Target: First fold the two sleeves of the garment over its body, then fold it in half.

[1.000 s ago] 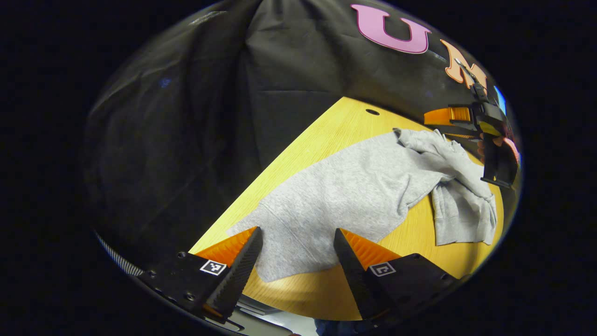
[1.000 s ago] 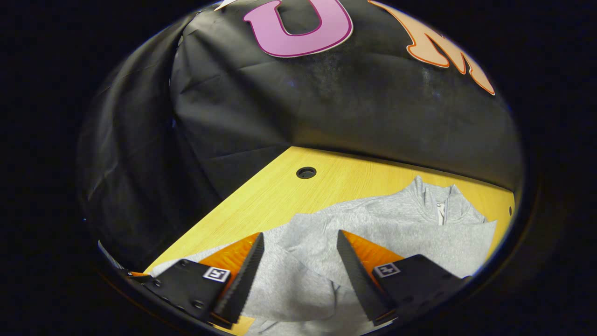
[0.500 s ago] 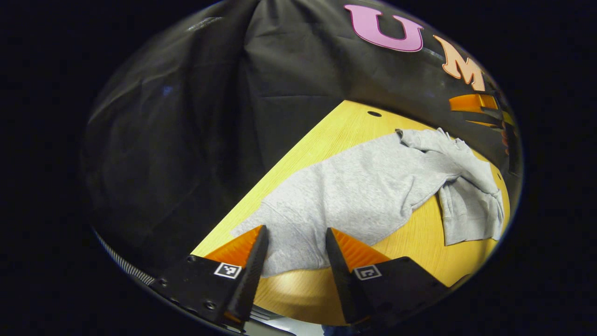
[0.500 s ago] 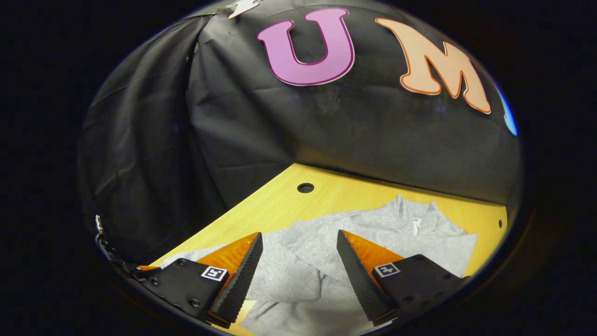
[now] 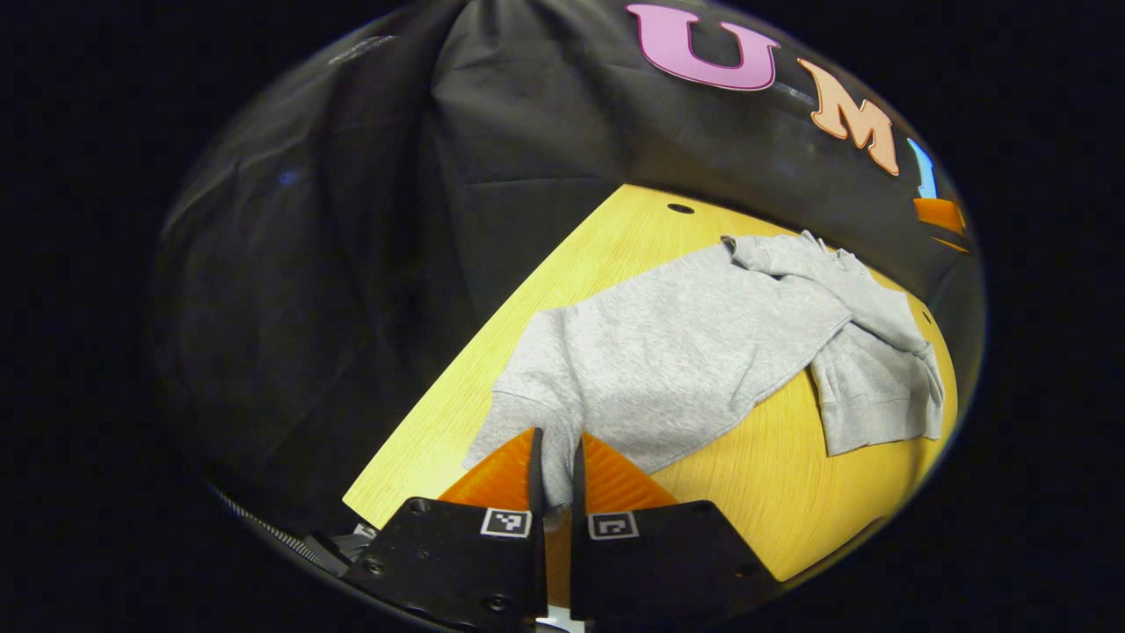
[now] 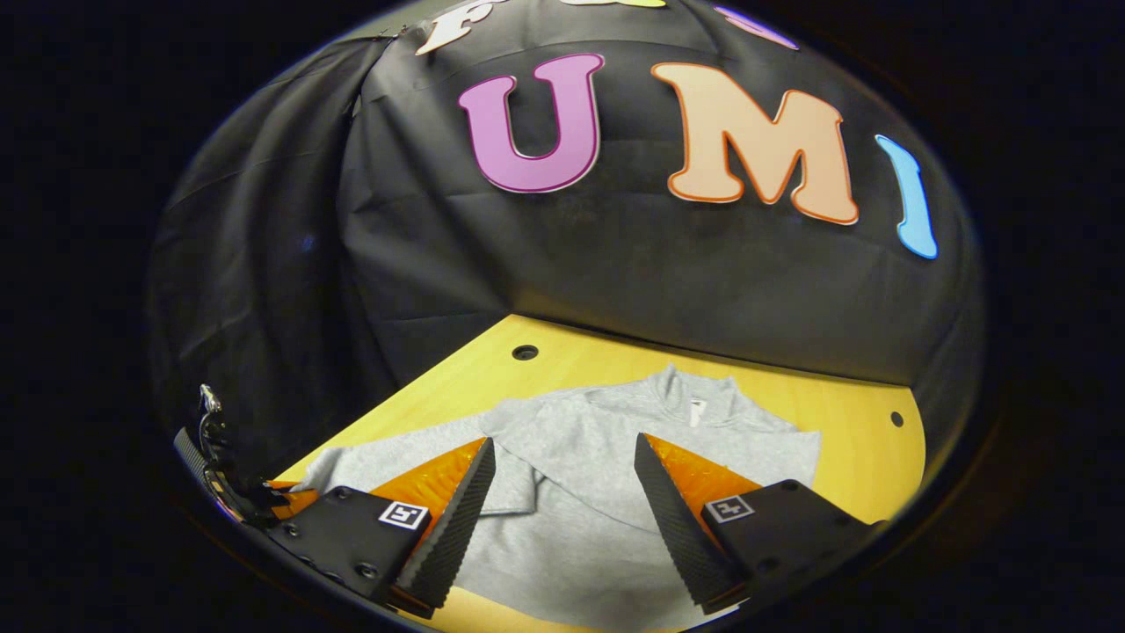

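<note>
Your left hand-held gripper pinches the grey fleece sweatshirt's near sleeve end; its body stretches ahead and rightward across the yellow wooden bench. Your right hand-held gripper hangs spread above it.

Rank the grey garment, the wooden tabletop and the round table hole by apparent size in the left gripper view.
1. wooden tabletop, partly covered by cloth.
2. grey garment, whose cuff the left gripper pinches.
3. round table hole, far smallest, though also farthest from the camera.

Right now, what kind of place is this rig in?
Likely a staged recording booth, not a home: black cloth wall as backdrop, one wooden table with cable holes, and a grey garment laid out for folding.
</note>
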Demonstrator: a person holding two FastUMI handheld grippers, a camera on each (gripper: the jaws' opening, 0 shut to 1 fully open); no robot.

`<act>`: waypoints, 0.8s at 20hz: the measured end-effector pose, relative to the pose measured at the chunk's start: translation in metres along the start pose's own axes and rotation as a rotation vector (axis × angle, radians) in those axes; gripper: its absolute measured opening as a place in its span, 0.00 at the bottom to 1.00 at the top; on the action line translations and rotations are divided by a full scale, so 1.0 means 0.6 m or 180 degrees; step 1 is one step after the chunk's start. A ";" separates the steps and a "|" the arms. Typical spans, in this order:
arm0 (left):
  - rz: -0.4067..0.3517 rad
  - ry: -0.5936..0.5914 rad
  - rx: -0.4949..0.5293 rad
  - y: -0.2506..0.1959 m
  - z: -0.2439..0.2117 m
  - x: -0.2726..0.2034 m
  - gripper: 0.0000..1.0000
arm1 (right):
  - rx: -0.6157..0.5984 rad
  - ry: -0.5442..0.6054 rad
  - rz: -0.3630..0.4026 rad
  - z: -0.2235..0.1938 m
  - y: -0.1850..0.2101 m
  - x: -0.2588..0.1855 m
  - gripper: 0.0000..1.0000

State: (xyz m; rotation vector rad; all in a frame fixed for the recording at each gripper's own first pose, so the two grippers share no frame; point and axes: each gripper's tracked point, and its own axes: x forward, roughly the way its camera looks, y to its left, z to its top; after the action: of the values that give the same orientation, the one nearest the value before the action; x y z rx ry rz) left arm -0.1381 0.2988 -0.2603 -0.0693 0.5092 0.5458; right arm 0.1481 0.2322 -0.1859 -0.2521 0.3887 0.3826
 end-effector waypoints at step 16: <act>-0.0845 -0.0270 -0.0279 -0.281 0.171 -0.066 0.04 | 0.0400 -0.0088 -0.0717 -0.054 -0.223 -0.174 0.95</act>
State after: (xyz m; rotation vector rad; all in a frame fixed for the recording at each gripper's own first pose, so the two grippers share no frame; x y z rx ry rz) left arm -0.0350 0.1558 -0.1634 -0.1938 0.3857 0.3095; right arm 0.1029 0.0696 -0.1496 -0.1657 0.3516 0.1395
